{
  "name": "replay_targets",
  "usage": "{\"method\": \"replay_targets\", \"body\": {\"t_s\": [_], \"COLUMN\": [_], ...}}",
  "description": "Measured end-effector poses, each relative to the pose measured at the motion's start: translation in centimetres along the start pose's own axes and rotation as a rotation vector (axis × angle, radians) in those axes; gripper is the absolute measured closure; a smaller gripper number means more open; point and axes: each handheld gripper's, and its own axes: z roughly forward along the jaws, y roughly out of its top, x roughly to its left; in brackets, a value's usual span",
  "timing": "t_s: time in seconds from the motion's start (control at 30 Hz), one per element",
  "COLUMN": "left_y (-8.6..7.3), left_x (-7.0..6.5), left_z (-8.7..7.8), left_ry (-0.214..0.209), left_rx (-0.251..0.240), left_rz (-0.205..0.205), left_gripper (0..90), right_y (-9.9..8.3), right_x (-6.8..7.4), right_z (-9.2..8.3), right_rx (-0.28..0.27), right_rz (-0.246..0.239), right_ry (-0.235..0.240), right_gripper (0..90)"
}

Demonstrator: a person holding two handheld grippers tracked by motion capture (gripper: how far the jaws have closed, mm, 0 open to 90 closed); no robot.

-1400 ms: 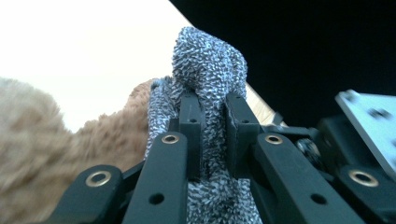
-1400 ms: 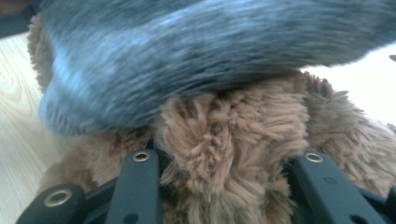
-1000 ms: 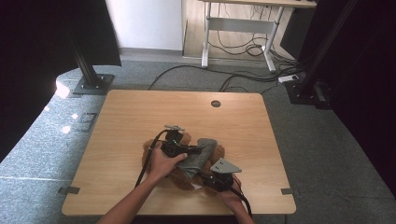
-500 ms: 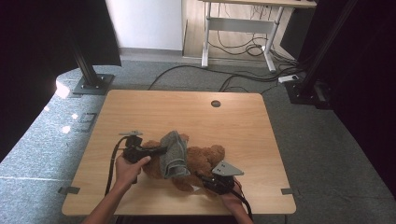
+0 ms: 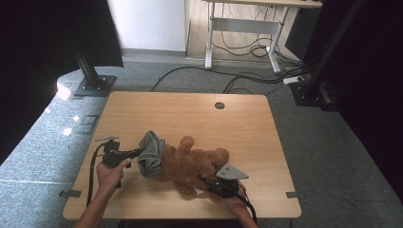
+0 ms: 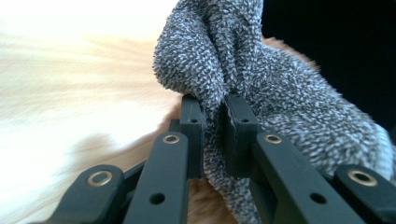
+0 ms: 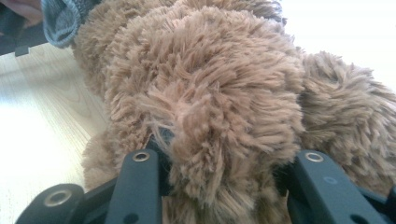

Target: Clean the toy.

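A brown teddy bear point(image 5: 190, 164) lies on its side on the wooden table point(image 5: 190, 114), near the front edge. A grey knitted garment point(image 5: 151, 154) hangs bunched at the bear's left end. My left gripper point(image 5: 141, 151) is shut on it, and in the left gripper view the pads point(image 6: 238, 116) pinch a fold of the grey knit point(image 6: 261, 84). My right gripper point(image 5: 204, 180) sits at the bear's front right side. In the right gripper view its jaws are shut on a thick tuft of brown fur point(image 7: 210, 93), with the grey garment point(image 7: 63, 16) at the top left.
A round cable hole point(image 5: 219, 105) sits near the table's far edge. Black stand bases rest on the floor at the far left point(image 5: 92, 85) and far right point(image 5: 309, 90). Cables point(image 5: 247, 80) trail across the carpet behind the table.
My left gripper has moved left with the grey garment, drawing it off the bear's body, so the brown fur is now uncovered. The right gripper has stayed in place.
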Motion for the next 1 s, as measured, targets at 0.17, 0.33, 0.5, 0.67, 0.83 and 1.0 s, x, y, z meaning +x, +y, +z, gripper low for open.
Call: {"method": "replay_targets", "body": {"t_s": [0.17, 0.33, 0.5, 0.67, 0.83, 1.0], "left_y": [-1.7, -1.8, -0.1, 2.8, 4.6, 4.4], "left_x": [1.4, 1.2, 0.1, -4.9, -9.5, -9.7], "left_z": [1.2, 1.4, 0.1, -0.9, 2.6, 7.2], "left_ry": [0.006, 0.001, 0.017, -0.102, -0.103, -0.083], "left_rx": [0.061, 0.064, 0.027, -0.03, 0.038, 0.147], "left_rz": [-0.049, -0.039, -0.001, 0.124, 0.227, 0.196], "left_gripper": [79.7, 79.7, 80.2, 80.3, 79.6, 79.3], "right_y": [-0.2, -0.3, 0.0, 0.0, 0.0, 0.1], "right_x": [-0.1, -0.8, -0.5, -0.6, -0.3, 0.0], "right_z": [-0.3, -0.6, -0.7, -0.5, -0.7, -0.7], "right_rx": [-0.012, -0.016, -0.004, -0.006, -0.007, -0.008], "right_rz": [-0.007, 0.051, 0.029, 0.033, -0.005, -0.059], "right_ry": [0.017, 0.055, 0.033, 0.038, 0.032, 0.022], "right_gripper": [58.8, 55.3, 55.7, 55.7, 55.8, 55.5]}}
